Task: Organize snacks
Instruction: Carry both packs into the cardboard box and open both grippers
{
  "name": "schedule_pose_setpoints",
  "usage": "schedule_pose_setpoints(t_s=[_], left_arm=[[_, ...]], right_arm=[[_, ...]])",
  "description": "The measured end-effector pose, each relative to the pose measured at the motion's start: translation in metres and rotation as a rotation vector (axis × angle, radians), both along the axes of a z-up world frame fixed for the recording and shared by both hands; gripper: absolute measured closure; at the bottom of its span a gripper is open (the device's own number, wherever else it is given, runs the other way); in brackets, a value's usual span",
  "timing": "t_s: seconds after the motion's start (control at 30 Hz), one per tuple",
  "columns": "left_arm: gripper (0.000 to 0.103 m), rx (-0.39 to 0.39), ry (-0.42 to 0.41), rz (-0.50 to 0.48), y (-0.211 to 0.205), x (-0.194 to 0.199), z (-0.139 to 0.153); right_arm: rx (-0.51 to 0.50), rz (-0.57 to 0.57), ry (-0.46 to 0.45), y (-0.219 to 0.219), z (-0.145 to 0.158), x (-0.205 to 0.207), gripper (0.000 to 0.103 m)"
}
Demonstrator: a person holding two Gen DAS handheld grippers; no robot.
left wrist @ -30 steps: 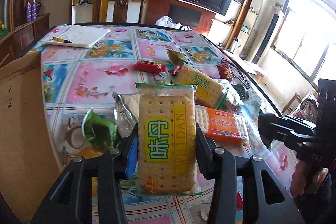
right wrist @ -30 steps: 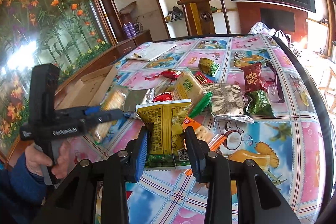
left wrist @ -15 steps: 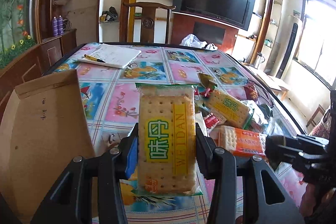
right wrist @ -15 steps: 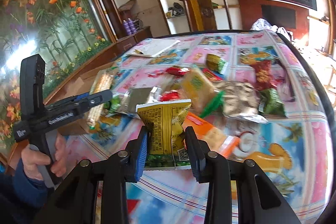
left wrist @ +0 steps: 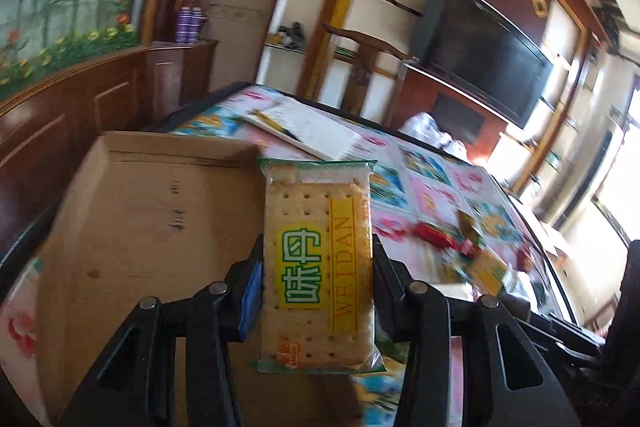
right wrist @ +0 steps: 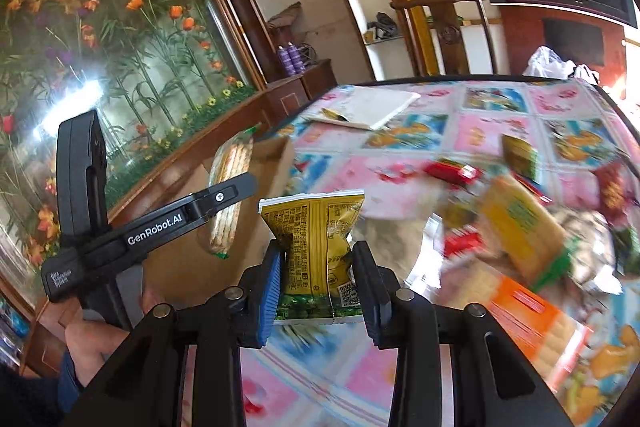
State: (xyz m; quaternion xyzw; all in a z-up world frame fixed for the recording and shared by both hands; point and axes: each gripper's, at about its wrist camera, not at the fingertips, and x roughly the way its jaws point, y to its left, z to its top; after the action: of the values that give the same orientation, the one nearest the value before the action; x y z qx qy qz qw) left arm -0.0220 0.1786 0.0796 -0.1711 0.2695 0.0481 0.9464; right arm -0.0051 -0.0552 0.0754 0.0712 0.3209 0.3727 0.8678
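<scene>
Left gripper (left wrist: 318, 281) clamps an upright cracker pack (left wrist: 318, 263) over the box (left wrist: 152, 227); right gripper (right wrist: 316, 281) pinches a crumpled yellow bag (right wrist: 316, 243) above the table (right wrist: 496, 115) edge.

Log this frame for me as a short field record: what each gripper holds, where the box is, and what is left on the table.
left gripper: shut on the cracker packet, held upright above the cardboard box
right gripper: shut on the yellow snack bag, over the table
cardboard box: at the table's left edge, opened, nothing visible inside
still on table: red candy, orange cracker pack, notebook, other blurred snacks
image quality: motion blur on the table
</scene>
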Motion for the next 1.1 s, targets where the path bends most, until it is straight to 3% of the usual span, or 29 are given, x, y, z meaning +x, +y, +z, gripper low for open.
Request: schedule_pose_setpoints(t_s=[0.3,0.4,0.57,0.77,0.83,0.9,0.97,1.1], left_arm=[[0.058,-0.058,0.083,0.226,0.079,-0.013,-0.013],[0.058,-0.024,0.114,0.276,0.084,-0.014,-0.016],[0.058,-0.067,0.179,0.258,0.089,-0.005,-0.030],[0.056,-0.072,0.171,0.251,0.086,-0.007,-0.031],[0.055,-0.066,0.175,0.245,0.083,-0.005,-0.031],[0.041,-0.074,0.165,0.232,0.082,-0.004,-0.030],[0.034,-0.062,0.149,0.237,0.080,-0.004,-0.028],[0.031,-0.072,0.106,0.234,0.080,-0.008,-0.024]], right_arm=[[0.017,0.153,0.033,0.103,0.003,0.005,0.065],[-0.018,0.196,0.060,0.129,-0.009,0.003,0.064],[-0.075,0.236,0.103,0.147,-0.031,0.003,0.064],[-0.131,0.265,0.143,0.155,-0.048,0.003,0.064],[-0.156,0.263,0.116,0.157,-0.049,-0.002,0.063],[-0.165,0.258,0.111,0.157,-0.049,-0.002,0.062],[-0.162,0.264,0.115,0.155,-0.048,-0.003,0.057],[-0.125,0.264,0.094,0.145,-0.036,-0.006,0.046]])
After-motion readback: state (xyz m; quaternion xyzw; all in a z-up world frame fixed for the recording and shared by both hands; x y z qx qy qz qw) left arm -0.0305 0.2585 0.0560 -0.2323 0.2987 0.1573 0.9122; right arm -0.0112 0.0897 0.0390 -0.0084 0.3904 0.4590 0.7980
